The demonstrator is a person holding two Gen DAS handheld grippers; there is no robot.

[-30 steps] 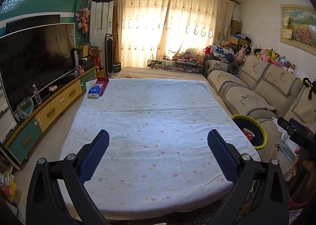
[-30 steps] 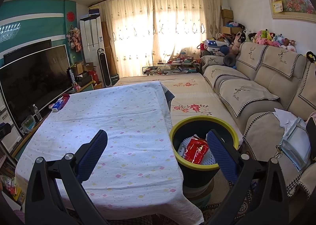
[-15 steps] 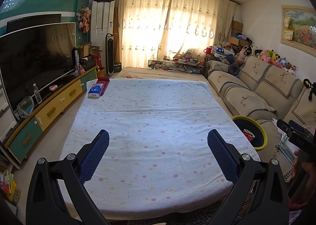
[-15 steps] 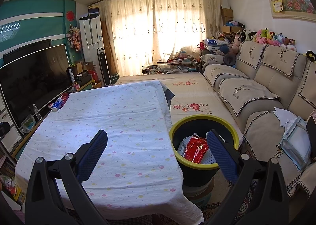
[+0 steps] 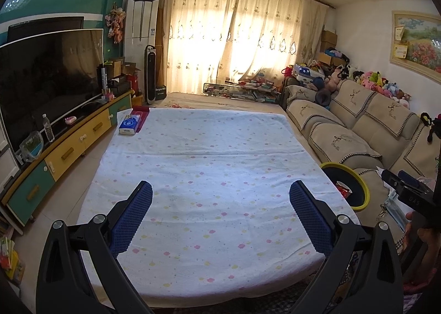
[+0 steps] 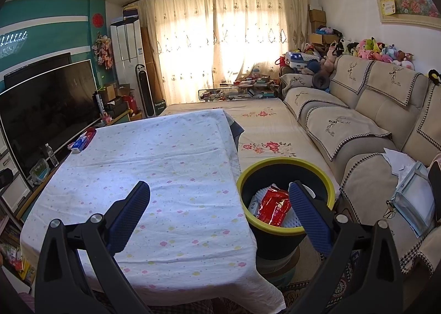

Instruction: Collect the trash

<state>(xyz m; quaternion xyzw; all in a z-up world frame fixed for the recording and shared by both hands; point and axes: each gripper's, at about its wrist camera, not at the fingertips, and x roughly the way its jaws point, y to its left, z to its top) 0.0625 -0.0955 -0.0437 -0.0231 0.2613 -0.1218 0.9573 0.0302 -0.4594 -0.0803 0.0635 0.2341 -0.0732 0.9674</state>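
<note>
Right gripper spread, empty | left gripper spread, empty | yellow-rimmed bin beside tablecloth's right edge, nearer right gripper | red wrapper inside bin

We see almost nothing changed: our right gripper has edged slightly closer to the bin.

One table under a dotted cloth; one yellow-rimmed bin holding one red wrapper (white items beneath it cannot be counted). One blue tissue pack, one water bottle, one television, one sofa. Two grippers, both empty.
</note>
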